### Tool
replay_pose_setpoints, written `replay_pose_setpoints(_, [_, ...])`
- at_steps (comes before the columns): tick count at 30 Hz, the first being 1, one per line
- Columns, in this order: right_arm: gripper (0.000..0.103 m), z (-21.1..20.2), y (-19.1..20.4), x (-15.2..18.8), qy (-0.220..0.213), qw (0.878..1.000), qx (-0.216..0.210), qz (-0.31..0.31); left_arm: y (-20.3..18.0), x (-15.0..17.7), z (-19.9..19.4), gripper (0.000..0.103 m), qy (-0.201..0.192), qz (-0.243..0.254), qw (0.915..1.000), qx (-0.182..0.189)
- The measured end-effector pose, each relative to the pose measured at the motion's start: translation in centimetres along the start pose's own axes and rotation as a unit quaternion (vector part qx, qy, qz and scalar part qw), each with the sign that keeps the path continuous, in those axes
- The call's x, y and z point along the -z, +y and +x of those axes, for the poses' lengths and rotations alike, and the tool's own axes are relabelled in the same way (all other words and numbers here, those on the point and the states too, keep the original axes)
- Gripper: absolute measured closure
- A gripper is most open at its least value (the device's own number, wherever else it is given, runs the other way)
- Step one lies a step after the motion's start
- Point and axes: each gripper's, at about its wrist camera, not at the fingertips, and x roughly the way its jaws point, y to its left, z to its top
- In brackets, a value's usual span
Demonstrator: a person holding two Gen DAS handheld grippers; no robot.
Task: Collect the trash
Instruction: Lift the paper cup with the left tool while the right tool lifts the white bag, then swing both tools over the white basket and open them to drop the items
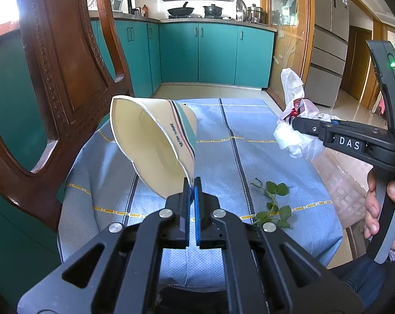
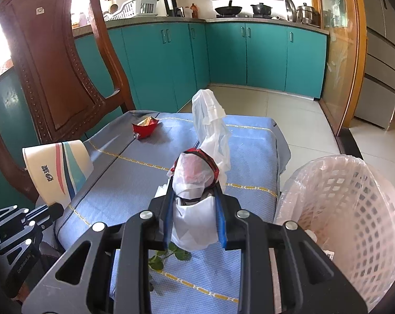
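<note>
The left gripper (image 1: 191,183) has its jaws clenched on a paper cup's (image 1: 155,146) rim — lifted above the table (image 1: 223,136); the right gripper (image 2: 195,204) — jaws grasping a white plastic bag (image 2: 197,175) just left of the lined basket (image 2: 354,209).

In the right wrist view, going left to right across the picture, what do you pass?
Paper cup → red wrapper → white plastic bag in the right hand-held gripper → lined basket.

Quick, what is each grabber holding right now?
Left gripper: shut on the paper cup.
Right gripper: shut on the plastic bag.
</note>
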Motion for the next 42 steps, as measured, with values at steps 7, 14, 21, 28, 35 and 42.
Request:
replay_pose_setpoints(7, [0.075, 0.0, 0.1, 0.1, -0.001, 1.000, 0.001, -0.004, 0.0, -0.1, 0.1, 0.099, 0.000, 0.000, 1.0000, 0.000])
replay_pose_setpoints(14, [0.075, -0.9, -0.4, 0.2, -0.014, 1.000, -0.001, 0.006, -0.2, -0.6, -0.1, 0.099, -0.011, 0.002, 0.9999, 0.004])
replay_pose_setpoints(21, [0.075, -0.9, -0.4, 0.3, -0.013, 1.000, 0.000, 0.006, -0.3, -0.3, 0.4, 0.099, -0.004, 0.005, 1.0000, 0.007])
replay_pose_setpoints(28, [0.075, -0.8, -0.5, 0.3, -0.011, 1.000, 0.001, 0.009, -0.4, -0.4, 0.6, 0.099, -0.001, 0.006, 1.0000, 0.008])
replay_pose_setpoints(35, [0.075, -2.5, -2.6, -0.3, -0.047, 0.998, 0.003, 0.043, -0.5, -0.6, 0.7, 0.099, -0.002, 0.011, 0.9999, 0.009])
replay_pose_setpoints(42, [0.075, -5.7, -8.2, -0.3, -0.083, 0.989, 0.047, 0.111, -1.8, -0.4, 1.3, 0.099, 0.009, 0.024, 0.9993, 0.026])
